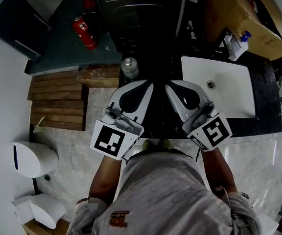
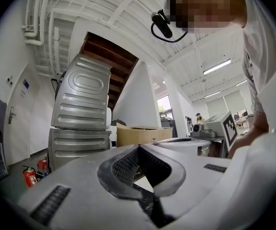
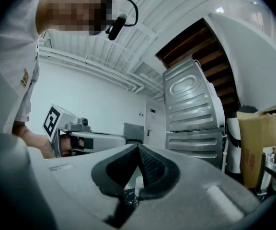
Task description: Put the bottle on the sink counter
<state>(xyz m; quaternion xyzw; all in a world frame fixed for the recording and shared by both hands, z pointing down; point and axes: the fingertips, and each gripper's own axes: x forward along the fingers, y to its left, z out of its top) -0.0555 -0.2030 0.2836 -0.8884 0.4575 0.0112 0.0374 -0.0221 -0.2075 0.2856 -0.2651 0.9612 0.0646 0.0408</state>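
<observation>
The bottle (image 1: 129, 66), clear with a grey cap, stands upright beside a wooden block (image 1: 100, 76), just ahead of my left gripper (image 1: 149, 85). That gripper is shut, its jaws meeting with nothing between them, as the left gripper view also shows for the left gripper (image 2: 138, 148). My right gripper (image 1: 168, 86) is shut and empty too, close beside the left; the right gripper (image 3: 139, 147) points at a stacked washer. The white sink (image 1: 219, 84) is set in the black counter (image 1: 267, 102) to the right of both grippers.
A spray bottle (image 1: 236, 45) stands behind the sink, next to a cardboard box (image 1: 239, 16). A dark washer (image 1: 138, 13) is straight ahead. A red fire extinguisher (image 1: 84, 32) and wooden slats (image 1: 58, 102) lie to the left, a white toilet (image 1: 31, 158) lower left.
</observation>
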